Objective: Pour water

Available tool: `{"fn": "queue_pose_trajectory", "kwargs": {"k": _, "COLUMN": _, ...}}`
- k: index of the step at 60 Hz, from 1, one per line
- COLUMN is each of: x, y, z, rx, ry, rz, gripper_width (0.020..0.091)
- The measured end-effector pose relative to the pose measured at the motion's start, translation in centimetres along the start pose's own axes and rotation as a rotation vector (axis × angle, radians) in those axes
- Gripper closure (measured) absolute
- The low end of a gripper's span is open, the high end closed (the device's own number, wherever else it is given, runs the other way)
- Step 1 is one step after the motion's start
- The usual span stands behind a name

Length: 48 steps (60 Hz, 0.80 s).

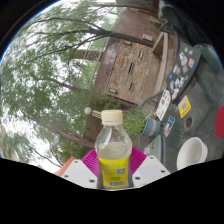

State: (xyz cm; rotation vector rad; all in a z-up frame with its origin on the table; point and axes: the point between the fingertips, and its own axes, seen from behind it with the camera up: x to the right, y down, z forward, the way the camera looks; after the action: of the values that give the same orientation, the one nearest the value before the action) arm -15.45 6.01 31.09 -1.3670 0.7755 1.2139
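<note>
Gripper [114,172] clamping an upright bottle [113,150].
Both pink pads [90,160] press its yellow-labelled sides; a white cup [191,153] stands nearby, to the right.

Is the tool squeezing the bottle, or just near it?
Touching. In the gripper view, the bottle sits between the tool, and both pink pads press against its sides with no gap showing, so the tool is shut on it.
</note>
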Motion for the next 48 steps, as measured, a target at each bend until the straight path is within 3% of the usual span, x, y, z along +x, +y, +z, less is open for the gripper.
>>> {"fn": "queue_pose_trajectory", "kwargs": {"k": 8, "x": -1.2, "y": -12.5, "z": -5.5, "rx": 0.196, "ry": 0.157, "rz": -0.938, "gripper_width": 0.0757}}
{"fn": "queue_pose_trajectory", "kwargs": {"k": 11, "x": 0.8, "y": -15.5, "z": -7.1, "rx": 0.222, "ry": 0.204, "rz": -1.14, "gripper_width": 0.0755}}
{"fn": "queue_pose_trajectory", "kwargs": {"k": 21, "x": 19.2, "y": -18.1, "z": -11.9, "rx": 0.036, "ry": 0.468, "rz": -1.257, "gripper_width": 0.0754}}
{"fn": "queue_pose_trajectory", "kwargs": {"k": 26, "x": 25.0, "y": -17.2, "z": -13.4, "rx": -0.034, "ry": 0.507, "rz": -1.246, "gripper_width": 0.0754}}
{"fn": "queue_pose_trajectory", "kwargs": {"k": 37, "x": 30.8, "y": -16.8, "z": -15.4, "rx": -0.081, "ry": 0.585, "rz": -1.199, "gripper_width": 0.075}}
{"fn": "queue_pose_trajectory", "kwargs": {"k": 42, "x": 30.6, "y": -16.8, "z": -16.6, "rx": -0.053, "ry": 0.569, "rz": -1.177, "gripper_width": 0.0749}}
{"fn": "queue_pose_trajectory", "kwargs": {"k": 48, "x": 30.7, "y": -16.9, "z": -17.0, "rx": -0.062, "ry": 0.578, "rz": -1.175, "gripper_width": 0.0687}}
